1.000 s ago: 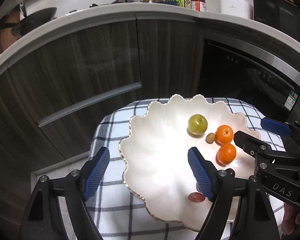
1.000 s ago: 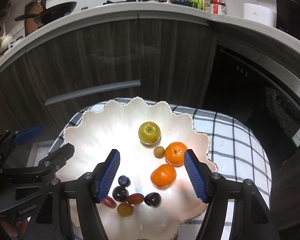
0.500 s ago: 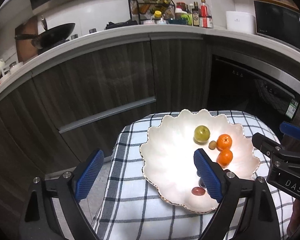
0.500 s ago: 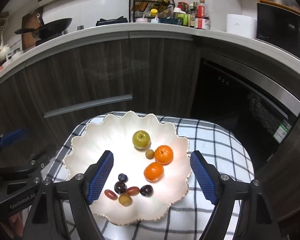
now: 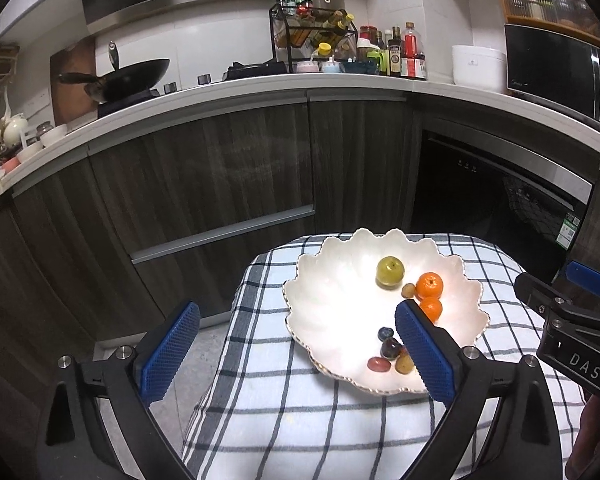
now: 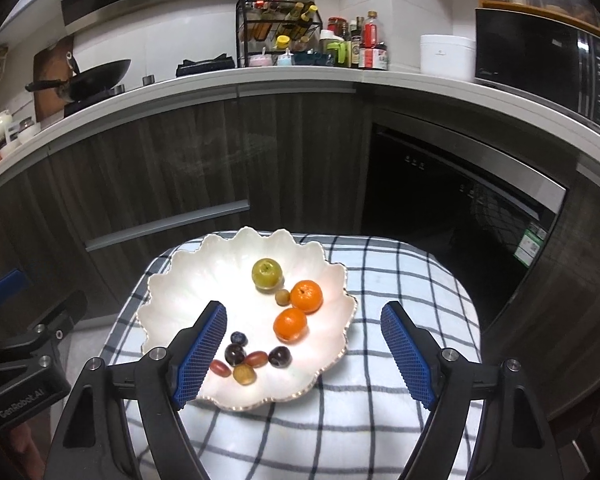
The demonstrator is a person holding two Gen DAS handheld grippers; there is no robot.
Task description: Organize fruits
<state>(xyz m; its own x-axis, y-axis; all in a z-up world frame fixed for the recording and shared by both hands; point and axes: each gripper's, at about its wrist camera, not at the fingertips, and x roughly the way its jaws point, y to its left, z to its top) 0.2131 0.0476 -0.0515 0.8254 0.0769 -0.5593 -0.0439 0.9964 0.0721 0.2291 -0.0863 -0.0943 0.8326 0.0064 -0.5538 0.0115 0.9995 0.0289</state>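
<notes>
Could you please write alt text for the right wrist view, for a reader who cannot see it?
A scalloped white plate on a checked tablecloth holds a green apple, two oranges and small grapes. The open right gripper frames it, with kitchen cabinets behind.

The left tongs [image 5: 296, 350] gape wide with nothing between them above a checked cloth [image 5: 284, 412], where a white scalloped plate [image 5: 332, 308] holds a green apple [image 5: 390, 271], two oranges [image 5: 429, 285] and small dark fruits [image 5: 391, 348].
</notes>
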